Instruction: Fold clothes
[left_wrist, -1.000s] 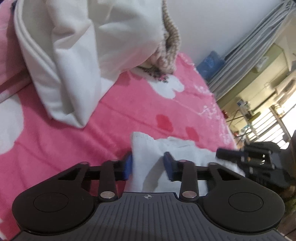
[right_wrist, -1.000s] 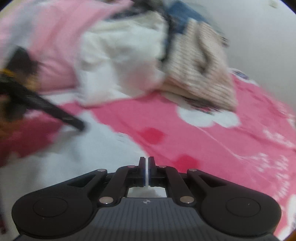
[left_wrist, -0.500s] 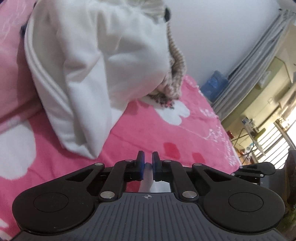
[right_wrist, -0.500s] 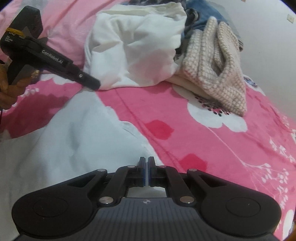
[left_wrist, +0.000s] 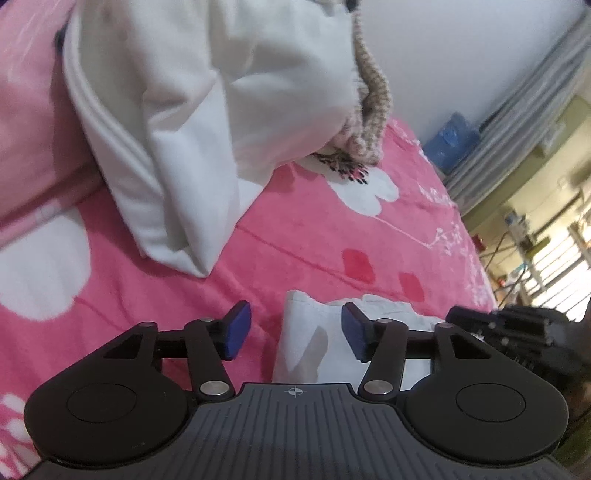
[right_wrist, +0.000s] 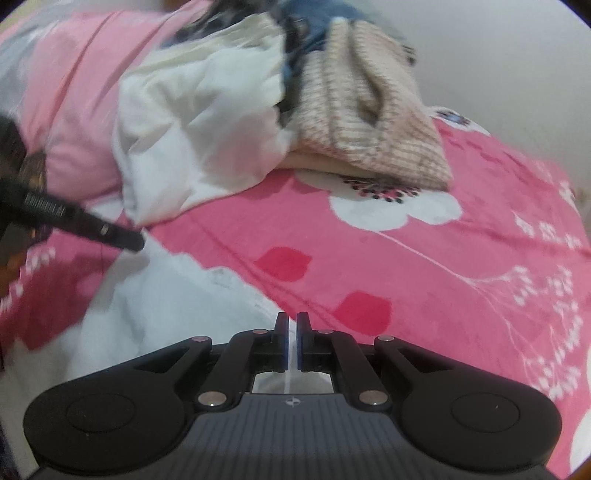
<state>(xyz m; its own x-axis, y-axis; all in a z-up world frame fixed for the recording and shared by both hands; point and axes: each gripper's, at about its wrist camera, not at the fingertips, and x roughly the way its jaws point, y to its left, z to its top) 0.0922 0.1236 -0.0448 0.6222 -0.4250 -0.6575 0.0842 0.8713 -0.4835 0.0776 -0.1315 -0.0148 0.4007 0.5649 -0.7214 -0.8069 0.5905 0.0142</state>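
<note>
1. Left wrist view is showing the pale garment (left_wrist: 314, 343) lying on the pink floral blanket (left_wrist: 314, 236), its corner sitting between the blue pads (left_wrist: 236, 330) of the left gripper (left_wrist: 293, 334).
2. Jaws of the left gripper have just been opening; they are standing moderately wide, with cloth between them but no pad pressing on it.
3. Right wrist view is showing the right gripper (right_wrist: 292, 339) with jaws nearly closed and a thin white edge of the same garment (right_wrist: 166, 295) pinched in the slit.
4. Garment is spreading left of the right gripper across the blanket, towards the left gripper's black finger (right_wrist: 92, 229); how many layers it is lying in, I cannot tell.
5. Behind it, well apart, a heap is waiting: a white garment (left_wrist: 192, 122), a beige knit (right_wrist: 369, 118) and something blue (right_wrist: 306, 26), all rumpled.
6. Judgement: one fold is probably just being laid down on the left side, while the right side is not yet released. Remaining work looks large, as the heap is untouched.
</note>
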